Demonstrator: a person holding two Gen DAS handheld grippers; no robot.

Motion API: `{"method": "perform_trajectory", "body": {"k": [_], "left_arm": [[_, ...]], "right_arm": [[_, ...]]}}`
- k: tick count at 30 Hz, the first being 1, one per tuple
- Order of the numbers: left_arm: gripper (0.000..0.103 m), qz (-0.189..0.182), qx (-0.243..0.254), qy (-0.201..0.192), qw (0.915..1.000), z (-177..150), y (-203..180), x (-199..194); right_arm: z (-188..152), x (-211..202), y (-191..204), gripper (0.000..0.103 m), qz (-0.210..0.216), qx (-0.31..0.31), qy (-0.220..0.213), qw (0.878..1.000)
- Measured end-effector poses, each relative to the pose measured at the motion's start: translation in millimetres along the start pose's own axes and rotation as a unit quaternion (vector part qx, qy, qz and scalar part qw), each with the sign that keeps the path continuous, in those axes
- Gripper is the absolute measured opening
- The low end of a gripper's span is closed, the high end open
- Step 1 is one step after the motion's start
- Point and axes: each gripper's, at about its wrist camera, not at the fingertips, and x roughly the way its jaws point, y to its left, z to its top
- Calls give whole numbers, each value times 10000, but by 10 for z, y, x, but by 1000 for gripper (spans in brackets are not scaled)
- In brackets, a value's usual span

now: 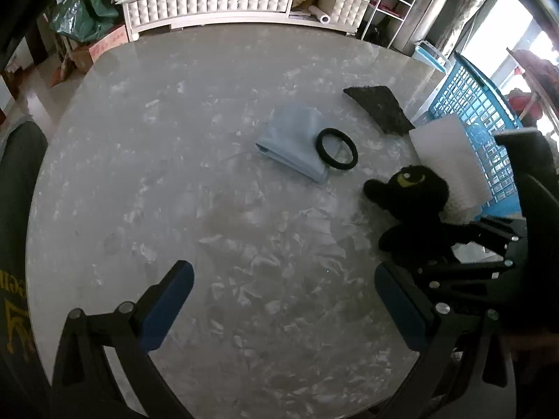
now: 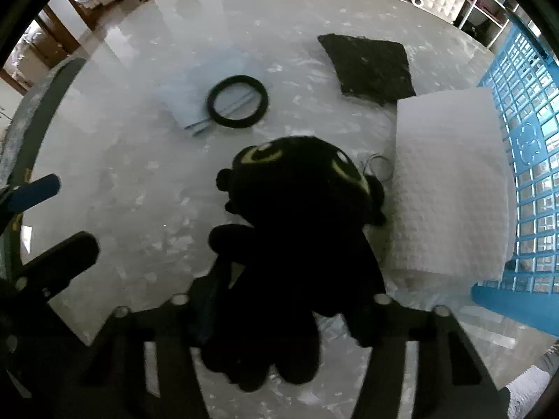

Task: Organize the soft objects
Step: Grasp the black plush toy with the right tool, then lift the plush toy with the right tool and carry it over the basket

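Near the table [image 1: 139, 139]'s right edge, the right hand-held gripper [image 2: 279, 317] clamps the black plush toy [image 2: 300, 216], head toward the far edge; the left hand-held gripper [image 1: 283, 300] gapes empty over bare marble.

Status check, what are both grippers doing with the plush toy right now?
Left gripper open, empty. Right gripper closing around black plush toy. White foam pad close beside it.
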Motion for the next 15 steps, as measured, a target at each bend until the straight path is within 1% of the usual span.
{"method": "perform_trajectory", "body": {"k": [1, 3, 6, 8, 11, 15], "left_arm": [[103, -1, -2, -40, 10000, 4, -6, -14], [103, -20, -3, -96, 10000, 1, -11, -55], [103, 28, -21, -129, 9999, -14, -10, -127], [103, 36, -70, -126, 9999, -24, -1, -177], [103, 63, -71, -230, 9997, -26, -45, -301], [103, 103, 17, -418, 9991, -43, -197, -525]], "right_arm": [[-37, -17, 11, 48, 138, -28, -66, 9999], [-95, -29, 41, 45, 205, -95, -108, 9997], [-171, -80, 43, 45, 432, -16, -124, 9990], [-201, -162, 50, 44, 437, -14, -217, 9988], [-241, -291, 46, 45, 471, -35, -363, 9982], [-327, -504, 41, 45, 528, -45, -561, 9970]]}}
